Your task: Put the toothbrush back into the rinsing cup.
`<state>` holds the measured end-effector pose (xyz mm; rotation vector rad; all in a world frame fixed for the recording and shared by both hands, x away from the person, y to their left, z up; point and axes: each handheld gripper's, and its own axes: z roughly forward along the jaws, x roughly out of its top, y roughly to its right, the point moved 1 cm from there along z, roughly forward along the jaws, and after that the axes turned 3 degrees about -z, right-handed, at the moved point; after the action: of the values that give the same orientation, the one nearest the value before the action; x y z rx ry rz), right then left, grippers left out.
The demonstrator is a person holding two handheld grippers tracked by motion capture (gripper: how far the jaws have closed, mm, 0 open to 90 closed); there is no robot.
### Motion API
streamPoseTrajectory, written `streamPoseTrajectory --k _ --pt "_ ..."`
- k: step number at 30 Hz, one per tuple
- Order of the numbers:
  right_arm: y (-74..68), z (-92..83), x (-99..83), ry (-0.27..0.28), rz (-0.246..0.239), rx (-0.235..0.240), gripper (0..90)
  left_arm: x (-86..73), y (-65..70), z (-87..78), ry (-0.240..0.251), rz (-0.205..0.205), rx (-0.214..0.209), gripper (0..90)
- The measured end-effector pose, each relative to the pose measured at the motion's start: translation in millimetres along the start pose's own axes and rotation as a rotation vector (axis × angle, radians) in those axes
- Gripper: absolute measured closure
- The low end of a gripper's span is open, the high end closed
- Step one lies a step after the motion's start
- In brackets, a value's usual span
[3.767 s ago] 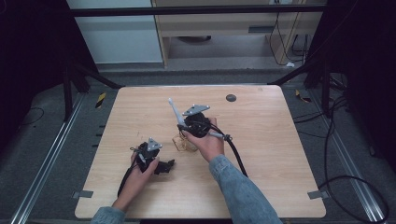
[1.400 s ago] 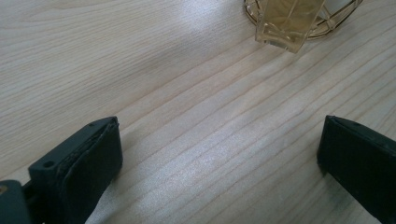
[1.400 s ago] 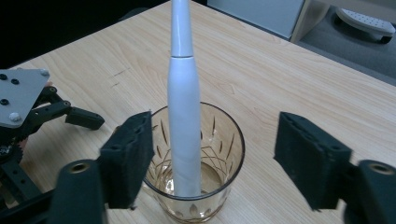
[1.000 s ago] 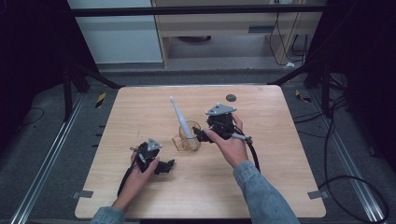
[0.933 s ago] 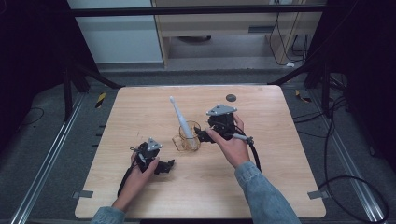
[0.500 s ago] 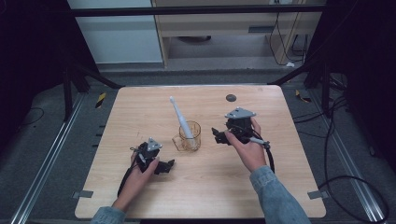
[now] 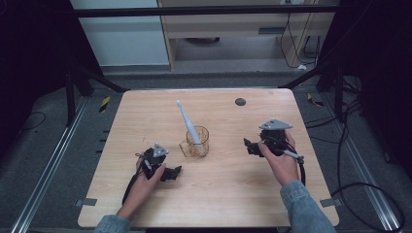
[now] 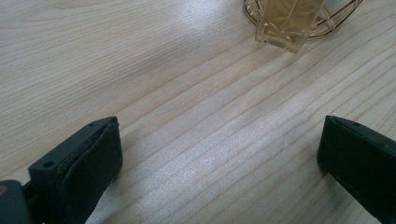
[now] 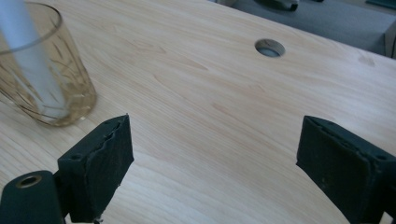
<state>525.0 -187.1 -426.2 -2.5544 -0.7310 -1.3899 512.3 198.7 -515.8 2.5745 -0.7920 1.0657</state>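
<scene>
Right claw (image 7: 248, 146) empty, well right of glass mug (image 7: 196, 141).

Two black handheld grippers (image 7: 171, 173) (image 7: 248, 145) with grey triangular top plates, black trailing cables behind the jaws; denim sleeves (image 7: 306, 208).

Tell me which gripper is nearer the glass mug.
The left gripper: it lies just below-left of the glass mug, while the right gripper sits farther off to the mug's right.
</scene>
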Motion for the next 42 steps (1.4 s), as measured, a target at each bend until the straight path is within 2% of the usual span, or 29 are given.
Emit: streamPoseTrajectory --k 6,12,18,23,30,33,38,40,42 --pt "16.9 -6.8 -17.9 -0.019 0.033 -0.028 11.0 0.0 0.0 0.0 0.0 0.0 0.0 0.0" --pt "28.2 -10.0 -31.2 -0.034 0.055 -0.062 12.2 0.0 0.0 0.0 0.0 0.0 0.0 0.0" --pt "35.5 -6.9 -42.5 -0.062 0.061 -0.065 12.1 0.0 0.0 0.0 0.0 0.0 0.0 0.0" --pt "40.5 -0.7 -49.1 -0.09 0.068 -0.06 12.0 0.0 0.0 0.0 0.0 0.0 0.0 0.0" --pt "52.5 19.1 -57.9 -0.12 0.093 -0.06 12.0 0.0 0.0 0.0 0.0 0.0 0.0 0.0" --pt "60.5 27.1 -60.5 -0.107 0.122 -0.075 12.2 0.0 0.0 0.0 0.001 0.0 0.0 0.0" --pt "77.9 40.8 -70.1 -0.096 0.222 -0.116 12.3 0.0 0.0 0.0 0.0 0.0 0.0 0.0" --pt "82.4 44.1 -73.5 -0.1 0.228 -0.135 12.5 0.0 0.0 0.0 0.0 0.0 0.0 0.0" --pt "85.7 47.0 -76.4 -0.099 0.258 -0.148 12.4 0.0 0.0 0.0 0.0 0.0 0.0 0.0"
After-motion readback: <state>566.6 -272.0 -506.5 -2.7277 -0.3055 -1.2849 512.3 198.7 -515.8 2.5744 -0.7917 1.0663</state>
